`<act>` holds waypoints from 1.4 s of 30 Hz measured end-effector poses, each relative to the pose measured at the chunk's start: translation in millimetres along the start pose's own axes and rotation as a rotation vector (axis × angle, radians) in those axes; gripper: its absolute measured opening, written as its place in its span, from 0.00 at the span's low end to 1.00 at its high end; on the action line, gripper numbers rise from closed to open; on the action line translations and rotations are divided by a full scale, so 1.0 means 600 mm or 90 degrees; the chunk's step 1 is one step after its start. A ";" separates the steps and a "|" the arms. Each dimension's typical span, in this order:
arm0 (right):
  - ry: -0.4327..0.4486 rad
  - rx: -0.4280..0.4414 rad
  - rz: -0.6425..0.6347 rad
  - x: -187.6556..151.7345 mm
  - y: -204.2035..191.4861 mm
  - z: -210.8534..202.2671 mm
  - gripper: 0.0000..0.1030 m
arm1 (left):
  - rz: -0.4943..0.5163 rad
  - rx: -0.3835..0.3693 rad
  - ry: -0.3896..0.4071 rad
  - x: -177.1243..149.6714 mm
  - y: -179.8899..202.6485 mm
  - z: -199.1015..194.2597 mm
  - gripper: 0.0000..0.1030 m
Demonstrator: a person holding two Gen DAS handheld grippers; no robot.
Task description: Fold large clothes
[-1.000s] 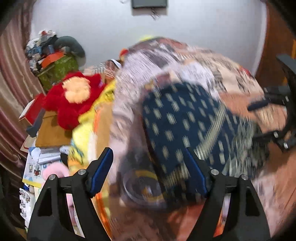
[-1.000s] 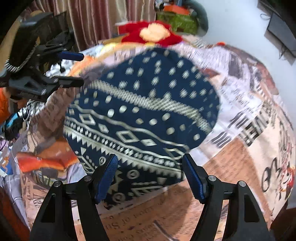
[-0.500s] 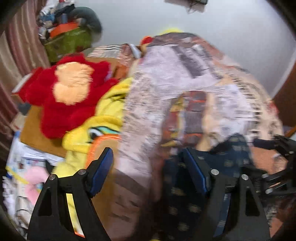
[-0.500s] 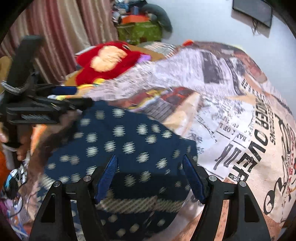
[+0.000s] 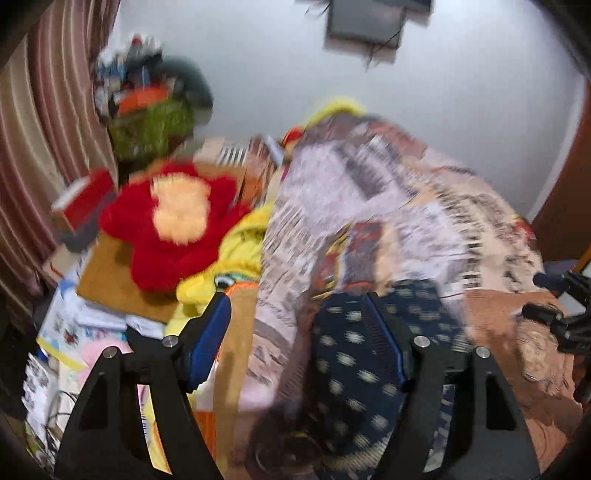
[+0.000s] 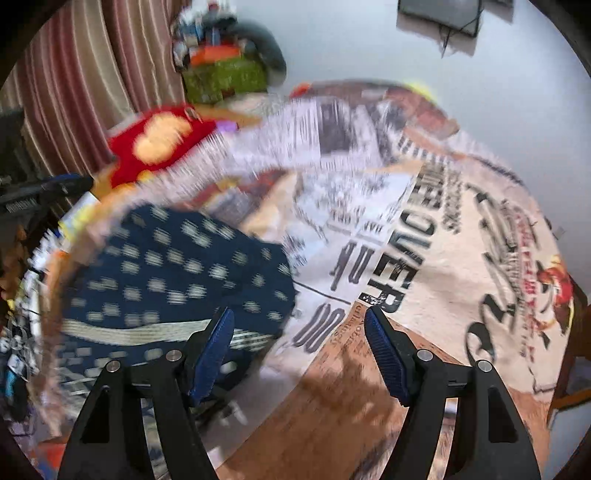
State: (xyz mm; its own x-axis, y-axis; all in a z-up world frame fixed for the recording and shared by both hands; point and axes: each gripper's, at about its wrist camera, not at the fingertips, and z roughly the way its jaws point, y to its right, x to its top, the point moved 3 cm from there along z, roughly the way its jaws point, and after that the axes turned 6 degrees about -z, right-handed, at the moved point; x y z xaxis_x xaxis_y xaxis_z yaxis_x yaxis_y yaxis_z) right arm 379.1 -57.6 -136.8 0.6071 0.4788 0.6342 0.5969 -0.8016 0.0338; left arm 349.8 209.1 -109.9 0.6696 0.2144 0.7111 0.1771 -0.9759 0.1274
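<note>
A navy garment with pale dots and patterned bands (image 6: 173,280) lies on a bed covered by a newspaper-print blanket (image 6: 443,258). In the left wrist view the garment (image 5: 354,369) lies low, right of centre, partly behind the right finger. My left gripper (image 5: 299,332) is open and empty above the garment's left edge. My right gripper (image 6: 299,339) is open and empty, just right of the garment. The right gripper also shows at the right edge of the left wrist view (image 5: 557,314). Both views are motion-blurred.
A red plush toy (image 5: 173,229) and a yellow plush (image 5: 236,258) lie left of the bed on boxes and papers. A green bag (image 5: 155,125) with clutter stands by the striped curtain (image 5: 48,129). A dark screen (image 6: 443,11) hangs on the white wall.
Both grippers have pulled back and tilted upward from the garment. The garment now sits lower and further left in the right view, and the room behind shows more.
</note>
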 end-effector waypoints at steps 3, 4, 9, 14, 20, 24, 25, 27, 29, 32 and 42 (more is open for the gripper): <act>0.088 0.008 0.012 0.009 -0.027 -0.109 0.69 | 0.015 -0.032 0.056 -0.008 0.039 -0.106 0.71; 0.117 0.009 0.012 0.010 -0.038 -0.146 0.69 | 0.022 -0.038 0.069 -0.011 0.050 -0.133 0.71; 0.263 0.017 0.018 0.005 -0.098 -0.321 0.69 | 0.055 -0.069 0.175 -0.053 0.115 -0.303 0.71; 0.387 -0.012 0.023 -0.040 -0.159 -0.470 0.69 | 0.057 -0.081 0.258 -0.120 0.157 -0.440 0.71; 0.486 -0.053 0.019 -0.116 -0.228 -0.582 0.74 | 0.052 -0.068 0.356 -0.187 0.183 -0.556 0.73; 0.514 -0.069 0.028 -0.148 -0.259 -0.611 0.78 | 0.015 -0.049 0.422 -0.215 0.175 -0.610 0.79; 0.518 -0.073 0.029 -0.155 -0.266 -0.615 0.81 | 0.005 -0.048 0.433 -0.221 0.171 -0.620 0.83; 0.521 -0.082 0.032 -0.166 -0.276 -0.620 0.83 | -0.008 -0.050 0.447 -0.230 0.167 -0.633 0.91; 0.519 -0.090 0.033 -0.177 -0.285 -0.625 0.88 | -0.016 -0.046 0.459 -0.237 0.162 -0.640 0.97; 0.512 -0.116 0.029 -0.189 -0.295 -0.624 0.92 | -0.011 -0.021 0.467 -0.247 0.164 -0.645 0.99; 0.474 -0.133 0.058 -0.205 -0.295 -0.599 1.00 | -0.027 -0.008 0.427 -0.256 0.160 -0.617 1.00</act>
State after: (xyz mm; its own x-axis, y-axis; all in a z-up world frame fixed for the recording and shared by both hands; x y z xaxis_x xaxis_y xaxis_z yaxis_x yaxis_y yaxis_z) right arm 10.2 -103.3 56.5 0.0923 0.0997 0.9907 0.4060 -0.9123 0.0540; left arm -3.3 67.5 49.0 0.0681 0.1854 0.9803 0.1823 -0.9684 0.1704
